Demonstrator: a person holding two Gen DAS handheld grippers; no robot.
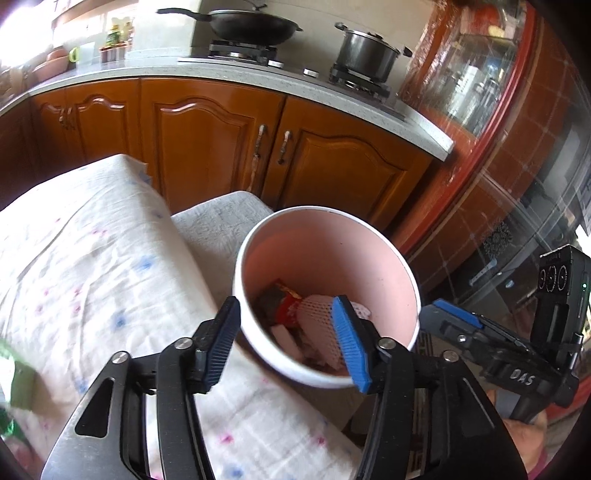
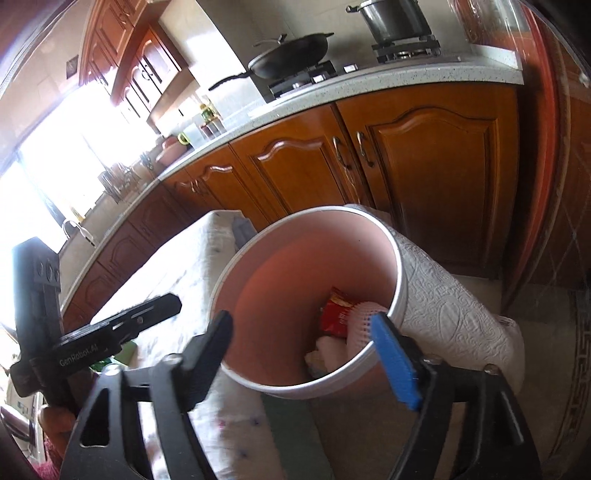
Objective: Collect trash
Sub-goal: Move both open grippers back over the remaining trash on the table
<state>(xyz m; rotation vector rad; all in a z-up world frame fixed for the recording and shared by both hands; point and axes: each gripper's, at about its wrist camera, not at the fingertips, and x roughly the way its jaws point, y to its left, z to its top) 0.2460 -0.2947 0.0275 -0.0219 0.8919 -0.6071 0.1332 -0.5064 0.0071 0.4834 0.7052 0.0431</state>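
A pink bin with a white rim (image 1: 325, 254) (image 2: 295, 280) stands beside the cloth-covered table. Inside lie a red wrapper (image 1: 287, 303) (image 2: 335, 312), a white foam net (image 1: 318, 325) (image 2: 357, 318) and other scraps. My left gripper (image 1: 286, 345) hovers open over the bin's near rim, nothing between its blue pads. The right gripper (image 2: 304, 356) is open too, empty, above the bin's mouth from the other side. Each gripper shows at the edge of the other's view: the right gripper (image 1: 456, 317) and the left gripper (image 2: 155, 308).
The table under a white flowered cloth (image 1: 92, 258) (image 2: 184, 266) lies left of the bin, with green packaging (image 1: 16, 373) at its near edge. A white embossed cloth (image 1: 221, 221) (image 2: 443, 306) drapes something behind the bin. Wooden cabinets (image 1: 207, 140), a wok (image 1: 251, 24) and a pot (image 1: 369, 51) stand beyond.
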